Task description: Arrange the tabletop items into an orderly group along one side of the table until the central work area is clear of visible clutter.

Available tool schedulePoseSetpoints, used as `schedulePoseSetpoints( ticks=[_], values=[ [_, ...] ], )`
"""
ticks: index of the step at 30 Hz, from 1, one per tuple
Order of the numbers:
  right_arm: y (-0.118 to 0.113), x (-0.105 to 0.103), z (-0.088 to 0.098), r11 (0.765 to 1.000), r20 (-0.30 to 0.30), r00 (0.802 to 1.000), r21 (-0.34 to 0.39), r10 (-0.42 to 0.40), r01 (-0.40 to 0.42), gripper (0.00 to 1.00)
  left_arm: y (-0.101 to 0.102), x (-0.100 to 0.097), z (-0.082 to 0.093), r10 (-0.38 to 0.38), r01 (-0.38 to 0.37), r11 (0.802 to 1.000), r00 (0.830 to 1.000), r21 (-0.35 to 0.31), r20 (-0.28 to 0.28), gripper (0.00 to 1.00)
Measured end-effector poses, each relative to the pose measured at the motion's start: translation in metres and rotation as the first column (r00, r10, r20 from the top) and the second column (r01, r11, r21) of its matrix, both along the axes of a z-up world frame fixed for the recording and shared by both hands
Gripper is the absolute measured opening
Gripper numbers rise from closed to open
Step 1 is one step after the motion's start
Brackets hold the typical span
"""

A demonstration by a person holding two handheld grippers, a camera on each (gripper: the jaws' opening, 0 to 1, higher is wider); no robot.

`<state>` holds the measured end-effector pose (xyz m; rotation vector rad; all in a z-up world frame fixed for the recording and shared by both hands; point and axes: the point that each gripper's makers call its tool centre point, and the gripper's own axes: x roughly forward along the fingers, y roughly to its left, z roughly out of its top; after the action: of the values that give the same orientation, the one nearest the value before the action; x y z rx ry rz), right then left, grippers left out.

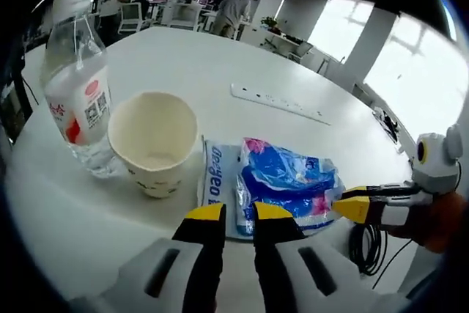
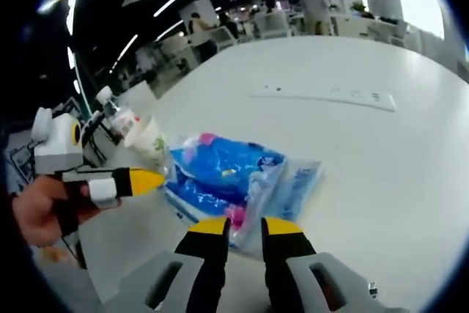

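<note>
Mostly blue crinkled plastic packet (image 1: 287, 181), pink patches, beside paper cup (image 1: 154, 141).

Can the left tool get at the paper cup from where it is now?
Probably yes. The left tool sits at the near edge of the blue packet, and the cup stands just beside it, open side up, with bare table between. The bottle stands behind the cup, not in the way.
</note>
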<state>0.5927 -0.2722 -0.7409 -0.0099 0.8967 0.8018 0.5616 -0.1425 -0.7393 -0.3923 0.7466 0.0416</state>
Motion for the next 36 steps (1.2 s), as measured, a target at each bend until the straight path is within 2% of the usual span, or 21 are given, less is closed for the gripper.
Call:
schedulePoseSetpoints(
  ticks=[6,9,12,21,30,36],
  values=[
    [0.000,0.002,-0.007,1.000,-0.025,1.000,-0.015,-0.014,0.014,0.10,-0.001,0.001,-0.004,0.000,0.000,1.000,1.000,-0.009,-0.013,0.07],
    [0.001,0.002,-0.009,1.000,-0.028,1.000,-0.028,-0.008,0.008,0.05,-0.003,0.000,-0.005,0.001,-0.002,1.000,1.000,-0.031,-0.023,0.00],
    [0.003,0.000,-0.006,1.000,-0.017,1.000,-0.025,0.001,-0.001,0.03,-0.005,0.000,-0.003,0.014,-0.015,0.999,1.000,-0.051,-0.022,0.00],
    [-0.002,0.000,0.000,1.000,-0.002,1.000,-0.006,-0.006,0.006,0.01,-0.009,-0.003,0.005,-0.002,0.002,0.999,1.000,-0.053,-0.006,0.00],
    [-0.016,0.003,0.013,1.000,0.021,1.000,0.008,-0.023,0.022,0.00,-0.026,-0.003,0.022,-0.022,0.022,0.999,1.000,-0.049,0.013,0.00],
    [-0.039,0.007,0.021,0.999,0.040,0.998,0.018,-0.048,0.047,0.00,-0.042,0.010,0.028,-0.054,0.056,0.997,0.998,-0.045,0.030,0.00]
  ],
)
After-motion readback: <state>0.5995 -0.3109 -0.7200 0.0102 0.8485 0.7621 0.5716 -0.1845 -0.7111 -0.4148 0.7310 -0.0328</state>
